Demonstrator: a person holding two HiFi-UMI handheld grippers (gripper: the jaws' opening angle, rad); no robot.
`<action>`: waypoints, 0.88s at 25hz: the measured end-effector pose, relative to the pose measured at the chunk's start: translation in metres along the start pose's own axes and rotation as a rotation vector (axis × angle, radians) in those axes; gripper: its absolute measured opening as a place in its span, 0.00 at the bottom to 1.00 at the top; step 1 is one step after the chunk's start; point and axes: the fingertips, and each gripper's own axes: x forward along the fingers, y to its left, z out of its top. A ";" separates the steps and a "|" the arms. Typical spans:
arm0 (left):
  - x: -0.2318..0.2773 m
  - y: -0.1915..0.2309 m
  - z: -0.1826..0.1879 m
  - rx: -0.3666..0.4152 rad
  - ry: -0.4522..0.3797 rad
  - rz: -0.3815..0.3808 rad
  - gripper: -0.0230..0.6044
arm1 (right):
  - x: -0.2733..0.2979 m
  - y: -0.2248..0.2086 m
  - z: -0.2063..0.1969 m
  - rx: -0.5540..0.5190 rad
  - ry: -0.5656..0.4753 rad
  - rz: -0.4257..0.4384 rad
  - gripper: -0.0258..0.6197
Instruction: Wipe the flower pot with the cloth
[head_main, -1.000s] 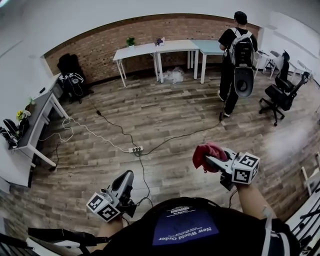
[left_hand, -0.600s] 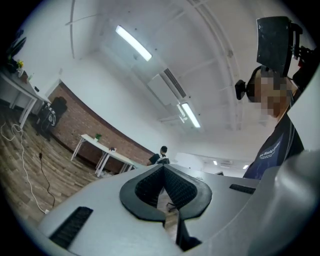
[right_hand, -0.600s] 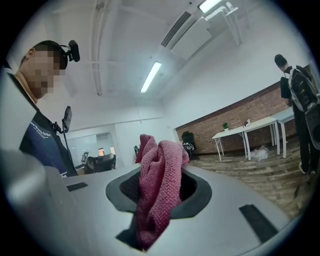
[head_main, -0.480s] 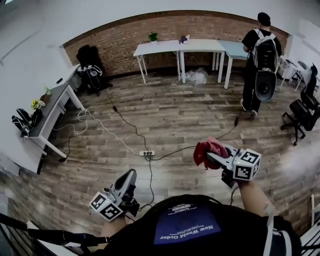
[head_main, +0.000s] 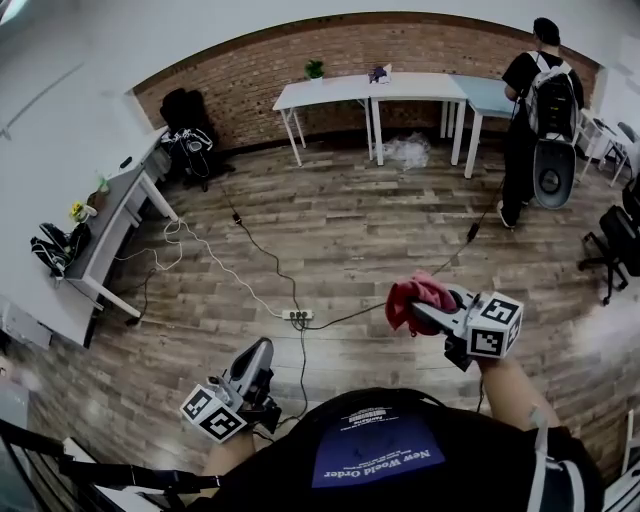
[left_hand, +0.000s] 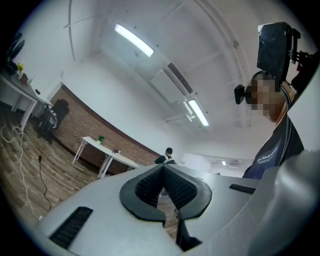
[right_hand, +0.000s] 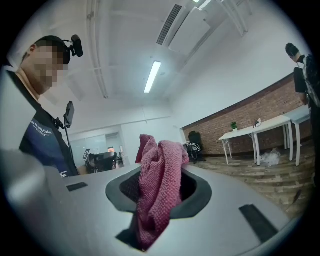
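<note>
Clamping cloth (right_hand: 155, 200), right gripper (right_hand: 160, 167) jaws; left gripper (left_hand: 162, 172) jaws together, empty, in own view

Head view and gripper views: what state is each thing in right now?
Left gripper, shut, nothing between its jaws.
Right gripper, shut on the cloth.
Cloth, bunched, clamped in the right gripper's jaws.
Flower pot, upright on the far white table, untouched.
Power strip, lying on the floor with cables running from it.
</note>
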 end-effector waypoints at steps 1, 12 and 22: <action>0.007 0.009 -0.001 -0.003 -0.001 -0.002 0.03 | 0.005 -0.009 -0.003 0.003 0.004 -0.002 0.18; 0.098 0.166 0.049 -0.025 0.018 -0.156 0.03 | 0.125 -0.102 0.042 -0.014 -0.027 -0.142 0.18; 0.151 0.310 0.106 -0.041 0.041 -0.226 0.03 | 0.237 -0.168 0.071 0.007 -0.037 -0.243 0.18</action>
